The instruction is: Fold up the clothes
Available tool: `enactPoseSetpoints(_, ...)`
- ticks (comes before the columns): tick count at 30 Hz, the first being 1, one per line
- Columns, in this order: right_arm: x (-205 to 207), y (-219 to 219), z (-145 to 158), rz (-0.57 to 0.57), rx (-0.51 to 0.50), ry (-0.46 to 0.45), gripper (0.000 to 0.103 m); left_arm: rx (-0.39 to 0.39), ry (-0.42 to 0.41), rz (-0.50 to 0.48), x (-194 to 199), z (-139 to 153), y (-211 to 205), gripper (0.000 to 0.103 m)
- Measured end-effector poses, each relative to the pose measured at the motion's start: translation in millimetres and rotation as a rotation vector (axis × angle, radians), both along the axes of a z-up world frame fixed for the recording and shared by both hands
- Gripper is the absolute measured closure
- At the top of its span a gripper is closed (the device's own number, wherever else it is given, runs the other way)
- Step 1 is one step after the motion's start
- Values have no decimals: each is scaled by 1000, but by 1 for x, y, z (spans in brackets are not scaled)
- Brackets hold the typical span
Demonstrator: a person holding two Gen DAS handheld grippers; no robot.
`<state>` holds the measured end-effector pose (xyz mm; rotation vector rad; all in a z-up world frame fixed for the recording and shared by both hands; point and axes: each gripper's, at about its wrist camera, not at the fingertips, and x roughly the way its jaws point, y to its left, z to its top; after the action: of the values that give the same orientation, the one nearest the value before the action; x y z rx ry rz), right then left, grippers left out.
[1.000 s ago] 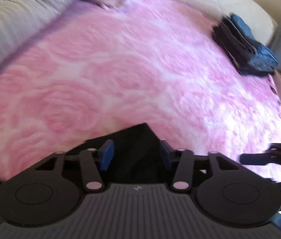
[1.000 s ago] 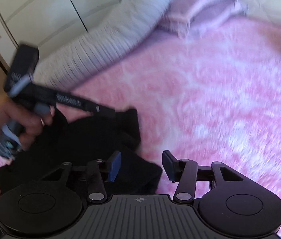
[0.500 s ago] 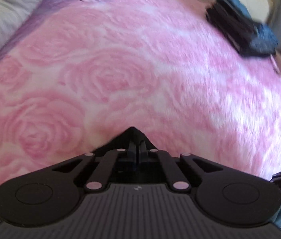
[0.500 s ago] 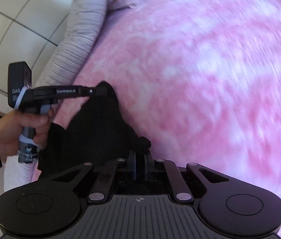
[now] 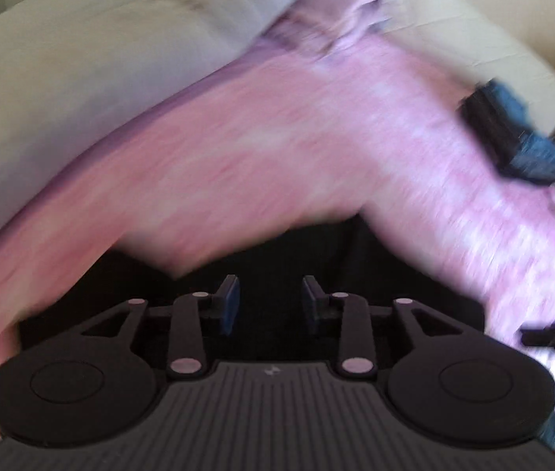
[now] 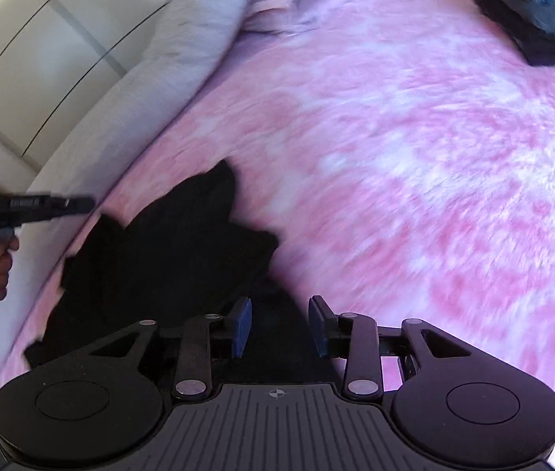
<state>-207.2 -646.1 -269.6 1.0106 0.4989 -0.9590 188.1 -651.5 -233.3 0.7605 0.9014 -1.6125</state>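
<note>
Where both jaws gape: black garment [image 6: 167, 251] under right hand-held gripper [image 6: 279, 327].

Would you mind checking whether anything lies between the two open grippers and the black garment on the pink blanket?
Nothing visible does. The left gripper and right gripper both hang open directly over the crumpled black garment; the stack of folded dark clothes lies far across the pink rose-patterned blanket.

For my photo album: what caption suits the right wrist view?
Open right tool above a crumpled black garment on a pink blanket.
</note>
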Motion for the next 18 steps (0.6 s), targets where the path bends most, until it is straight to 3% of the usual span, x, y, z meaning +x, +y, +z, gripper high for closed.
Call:
enactPoseSetpoints(3,25,33,5,84,25,17,66,94,-60,67,40,-6,73,71)
enactPoseSetpoints(5,45,56,4,147,57,17,66,151,-41,121,59,-14,117,69)
enactPoseSetpoints(8,78,85,-4,245,107,22,65,225,41,168,71,-32,166,63)
enactPoseSetpoints(11,109,106,-12,319,141,41,63,279,148,146,61,-58,190,62)
enactPoseSetpoints(13,125,116,-15,351,146,62,63,294,179,119,51,-72,197,67)
enactPoseSetpoints(14,132,120,-17,365,146,72,63,294,168,107,48,-74,198,91)
enactPoseSetpoints(15,137,122,-18,371,147,82,63,267,146,108,49,-66,199,97)
enactPoseSetpoints(18,147,125,-14,380,134,106,63,186,81,114,52,-44,201,99)
